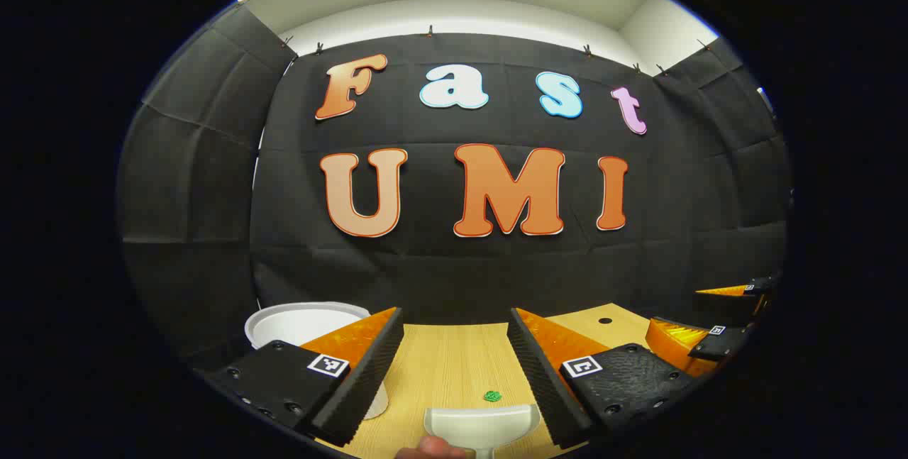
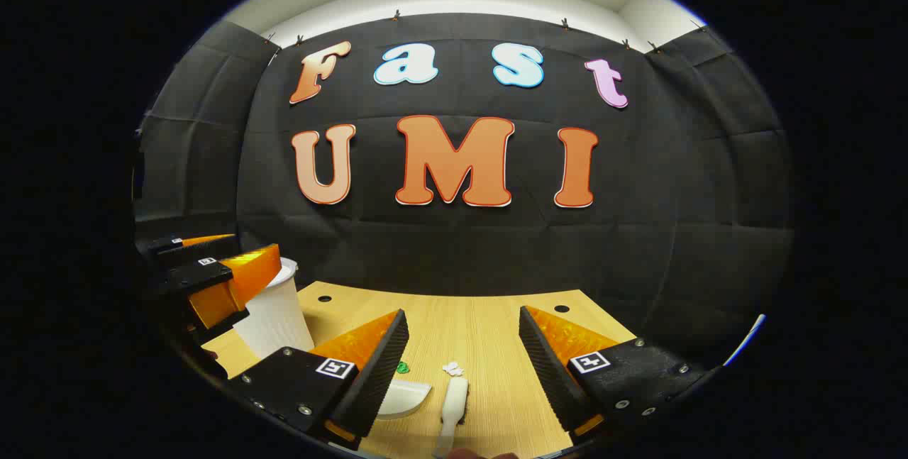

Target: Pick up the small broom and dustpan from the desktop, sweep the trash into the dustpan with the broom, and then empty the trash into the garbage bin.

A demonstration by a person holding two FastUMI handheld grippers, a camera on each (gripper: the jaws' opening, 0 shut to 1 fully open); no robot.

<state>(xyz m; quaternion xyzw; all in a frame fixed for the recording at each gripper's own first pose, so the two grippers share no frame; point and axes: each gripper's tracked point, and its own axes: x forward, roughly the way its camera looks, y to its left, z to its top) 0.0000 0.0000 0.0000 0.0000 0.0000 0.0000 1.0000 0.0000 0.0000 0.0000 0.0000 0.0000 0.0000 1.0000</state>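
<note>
The dustpan [image 1: 481, 425] lies flat on the wooden desktop [image 1: 447, 360] at the bottom centre of the left gripper view, between that gripper's fingers but not touched by them. In the right gripper view it shows at lower centre-left [image 2: 404, 396], with the small broom [image 2: 452, 406] just beside it, lying lengthwise toward the bottom edge.

Nothing looks picked up yet, so the task seems to be at its very start: both tools need grasping, and the sweeping and emptying are all left.

The left gripper [image 1: 454, 374] is wide open and holds nothing. The right gripper [image 2: 462, 367] is likewise spread wide and empty, hanging above the broom.

The trash is a small green scrap [image 1: 492, 396] just beyond the dustpan's mouth, and a small white crumpled bit [image 2: 452, 369] near the broom's far end. The white garbage bin [image 1: 305, 324] stands at lower left, partly behind the left gripper's finger. It is near the tools, so a wide sweep could knock it. The desktop has small dark holes [image 2: 561, 308] along its far edge.
</note>
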